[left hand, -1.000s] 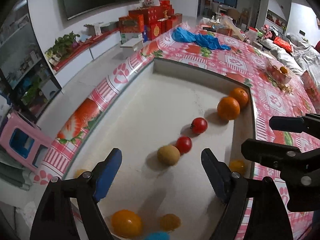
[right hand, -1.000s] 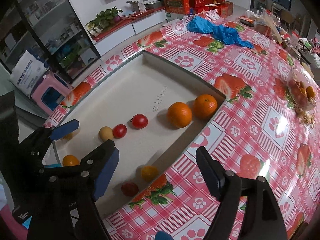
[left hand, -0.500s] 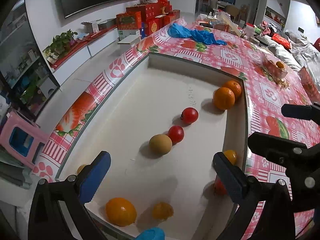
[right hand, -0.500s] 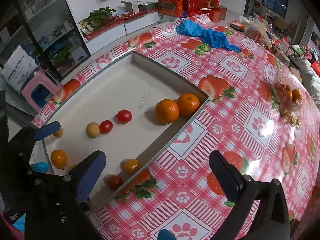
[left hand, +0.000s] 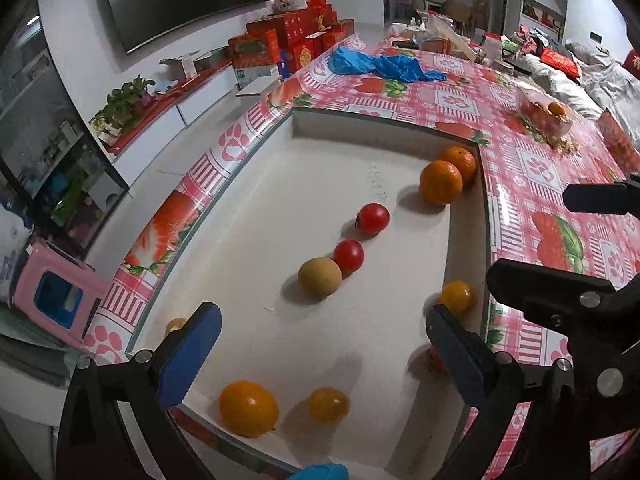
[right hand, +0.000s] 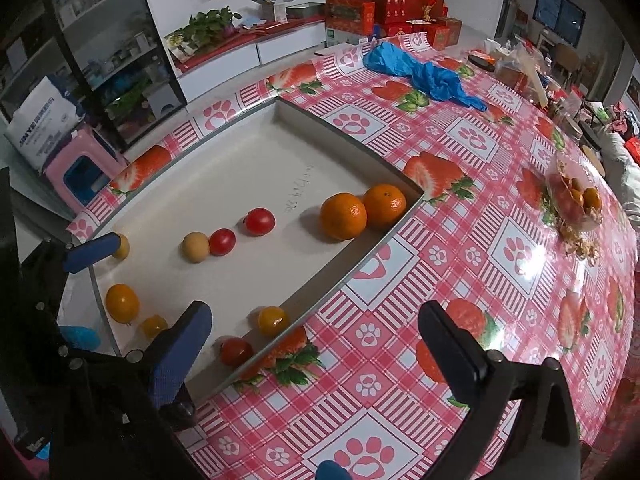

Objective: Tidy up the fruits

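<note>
Round orange and red fruits, two big glossy oranges (right hand: 362, 210) touching in the far corner, lie scattered in the shallow white rectangular tray (right hand: 224, 176) on the pink strawberry-print tablecloth (right hand: 472, 264). Left gripper (left hand: 320, 344) and right gripper (right hand: 316, 336) hang released and empty, jaws wider than a second ago.

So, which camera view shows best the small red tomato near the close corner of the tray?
The right wrist view. There the small red tomato lies fully visible against the tray wall, beside a yellow fruit. In the left wrist view only a sliver shows, because a finger of the left tongs covers most of it.
</note>
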The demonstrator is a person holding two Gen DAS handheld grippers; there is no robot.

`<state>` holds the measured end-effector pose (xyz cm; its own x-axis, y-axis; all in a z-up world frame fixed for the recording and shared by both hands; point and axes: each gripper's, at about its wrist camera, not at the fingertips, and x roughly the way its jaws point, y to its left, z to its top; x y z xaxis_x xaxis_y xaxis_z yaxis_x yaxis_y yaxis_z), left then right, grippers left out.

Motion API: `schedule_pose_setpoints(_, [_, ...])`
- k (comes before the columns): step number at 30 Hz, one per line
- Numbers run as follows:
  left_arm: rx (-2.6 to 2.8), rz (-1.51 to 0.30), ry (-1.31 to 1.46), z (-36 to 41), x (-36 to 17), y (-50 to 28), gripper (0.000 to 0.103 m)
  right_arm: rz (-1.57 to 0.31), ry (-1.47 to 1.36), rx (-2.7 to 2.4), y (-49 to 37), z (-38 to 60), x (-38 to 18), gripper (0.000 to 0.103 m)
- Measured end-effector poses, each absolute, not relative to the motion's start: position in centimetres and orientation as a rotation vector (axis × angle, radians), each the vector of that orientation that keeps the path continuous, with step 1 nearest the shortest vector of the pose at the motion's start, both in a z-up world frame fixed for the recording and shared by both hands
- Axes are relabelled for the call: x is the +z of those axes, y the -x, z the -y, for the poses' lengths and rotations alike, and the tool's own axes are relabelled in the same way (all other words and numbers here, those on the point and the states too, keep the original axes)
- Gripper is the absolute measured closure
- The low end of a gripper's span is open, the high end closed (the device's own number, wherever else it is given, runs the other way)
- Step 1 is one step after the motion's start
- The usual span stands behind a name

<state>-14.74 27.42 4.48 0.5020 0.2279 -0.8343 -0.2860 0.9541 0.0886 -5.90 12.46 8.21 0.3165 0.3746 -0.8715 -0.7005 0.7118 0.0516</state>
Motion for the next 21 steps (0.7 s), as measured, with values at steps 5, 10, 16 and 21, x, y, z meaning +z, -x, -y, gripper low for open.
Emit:
schedule_pose_setpoints(5, [0.302,-1.002,0.068,-27.21,4.58,14.86,0.0,-1.021,0.373,0.728,5.97,-12.42,8.23,0.0])
schedule_pose_setpoints(10, [0.299,-1.007,0.076,-27.12,4.6,14.89,0.0,-1.014,0.382,0.727,6.48,-12.3,8.46,0.0])
schedule_pose_setpoints(16, [0.301,-1.005,0.07,-26.96,4.66,14.94,0.0,-1.013,0.382,0.728,6.54,-12.26,8.46,0.0])
schedule_pose_setpoints(21, [0.3,-1.006,0.069,-26.89,4.69,14.98,0.0,-1.013,0.384,0.727,6.61,-12.25,8.47,0.0])
